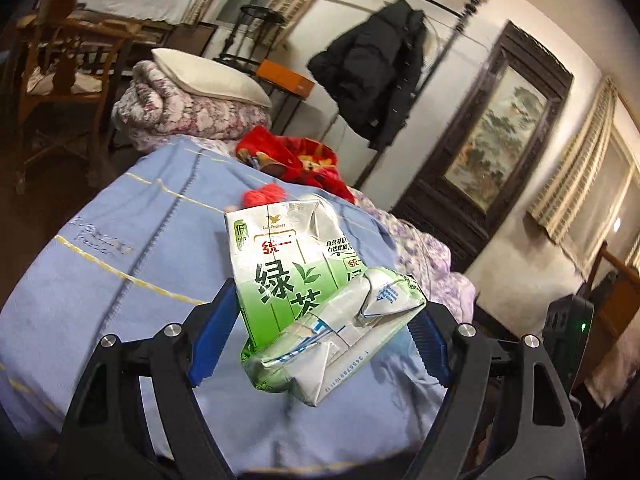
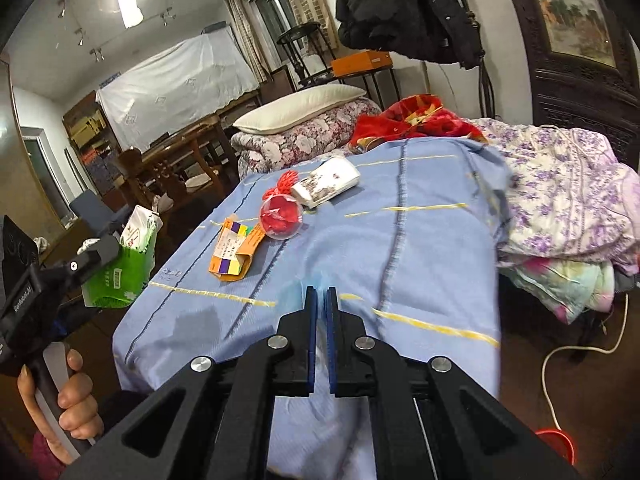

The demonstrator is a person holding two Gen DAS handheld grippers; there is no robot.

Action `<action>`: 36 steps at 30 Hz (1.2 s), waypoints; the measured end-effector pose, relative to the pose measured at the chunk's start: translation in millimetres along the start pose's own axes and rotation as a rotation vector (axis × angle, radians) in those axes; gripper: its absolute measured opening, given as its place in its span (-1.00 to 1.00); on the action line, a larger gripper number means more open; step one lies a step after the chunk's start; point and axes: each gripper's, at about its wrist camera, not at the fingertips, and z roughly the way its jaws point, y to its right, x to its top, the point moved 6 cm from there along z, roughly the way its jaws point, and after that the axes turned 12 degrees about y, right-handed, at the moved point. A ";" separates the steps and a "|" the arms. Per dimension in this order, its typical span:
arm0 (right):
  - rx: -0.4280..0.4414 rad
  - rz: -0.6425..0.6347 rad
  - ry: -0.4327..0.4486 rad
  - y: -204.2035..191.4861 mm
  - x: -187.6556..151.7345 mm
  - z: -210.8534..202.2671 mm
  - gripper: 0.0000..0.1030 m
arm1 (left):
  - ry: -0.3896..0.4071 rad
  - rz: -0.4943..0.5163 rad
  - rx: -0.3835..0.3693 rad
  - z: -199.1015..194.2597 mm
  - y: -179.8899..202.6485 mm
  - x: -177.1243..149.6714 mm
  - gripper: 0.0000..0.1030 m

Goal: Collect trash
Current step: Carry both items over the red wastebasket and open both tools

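Observation:
My left gripper (image 1: 320, 328) is shut on a crushed green-and-white tea carton (image 1: 308, 288) and holds it above the blue blanket (image 1: 132, 264). The carton also shows at the left of the right wrist view (image 2: 124, 264), off the bed's edge. My right gripper (image 2: 321, 296) is shut and empty, low over the blue blanket (image 2: 400, 248). On the blanket ahead of it lie an orange paper packet (image 2: 236, 252), a clear ball with red bits (image 2: 282, 216), a red net (image 2: 286, 182) and a white crumpled wrapper (image 2: 326, 182).
A folded floral quilt with a pillow (image 2: 304, 132), a red blanket (image 2: 416, 120) and a purple floral sheet (image 2: 560, 200) lie around the blanket. A black coat (image 2: 404, 4) hangs behind. A wooden chair (image 1: 60, 68) and a table stand left of the bed.

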 end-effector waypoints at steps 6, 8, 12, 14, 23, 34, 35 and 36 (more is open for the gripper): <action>-0.013 0.052 0.017 33.0 2.9 -32.7 -0.95 | -0.056 0.068 -0.054 3.9 57.0 -22.4 0.50; 0.002 0.063 0.033 38.9 11.6 -43.5 -0.95 | -0.069 0.100 -0.074 5.9 78.8 -31.4 0.50; 0.013 0.080 0.052 51.8 15.6 -57.7 -0.95 | -0.102 0.129 -0.114 13.3 108.6 -46.3 0.50; 0.019 0.121 0.055 64.0 17.5 -66.1 -0.95 | -0.141 0.129 -0.143 19.8 122.4 -54.9 0.50; -0.148 0.156 0.092 159.2 1.9 -134.2 -0.95 | -0.270 0.258 -0.251 41.5 197.5 -111.9 0.50; -0.327 0.428 -0.177 294.5 -164.0 -130.4 -0.32 | -0.472 0.373 -0.331 70.3 262.6 -208.8 0.50; -0.330 0.461 -0.148 302.7 -165.3 -139.4 -0.32 | -0.488 0.382 -0.340 73.2 267.7 -216.6 0.51; -0.340 0.471 -0.129 307.8 -163.5 -143.9 -0.27 | -0.504 0.389 -0.349 75.5 271.9 -224.3 0.51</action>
